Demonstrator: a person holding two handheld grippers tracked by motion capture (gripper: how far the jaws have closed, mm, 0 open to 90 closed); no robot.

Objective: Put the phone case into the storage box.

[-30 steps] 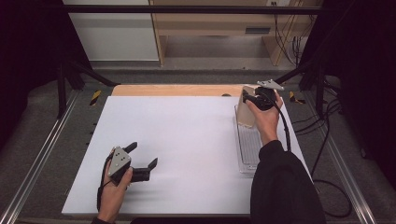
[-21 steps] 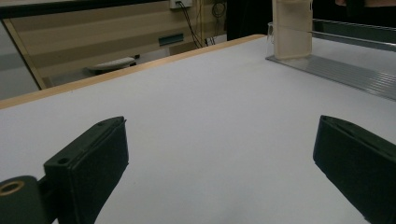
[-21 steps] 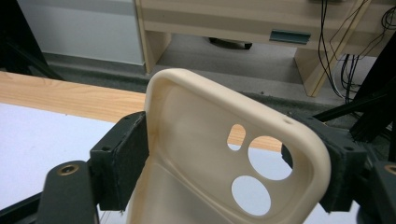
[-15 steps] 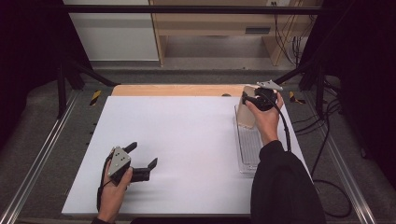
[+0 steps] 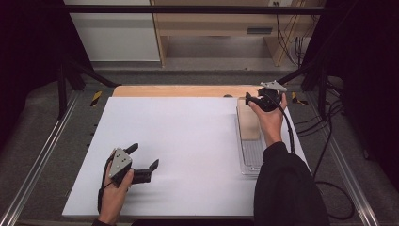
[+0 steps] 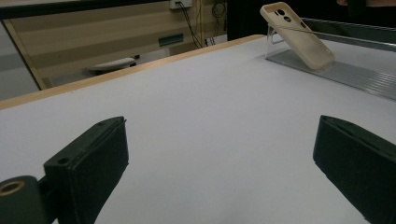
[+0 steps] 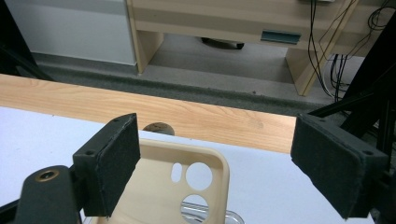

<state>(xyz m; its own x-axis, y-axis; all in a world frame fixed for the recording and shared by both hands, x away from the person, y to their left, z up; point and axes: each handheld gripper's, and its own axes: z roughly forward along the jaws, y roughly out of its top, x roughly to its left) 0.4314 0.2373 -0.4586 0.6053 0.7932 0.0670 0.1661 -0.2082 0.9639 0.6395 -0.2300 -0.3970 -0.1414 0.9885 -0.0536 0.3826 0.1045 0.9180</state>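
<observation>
Left gripper (image 5: 142, 162): held low at the near left of the white surface (image 5: 188, 141), fingers (image 6: 88, 163) spread wide, nothing between them, well apart from the other items. Phone case (image 5: 248, 120): beige, with camera cut-outs at its upper end, leaning tilted on a clear acrylic stand (image 5: 252, 153) at the right side of the surface. Right gripper (image 5: 249, 98): held over the far, upper end of the case, fingers (image 7: 114, 163) apart, the case's top edge lying between and below them; contact with the case cannot be told. Wooden strip (image 5: 179, 91): runs along the far edge of the surface.
</observation>
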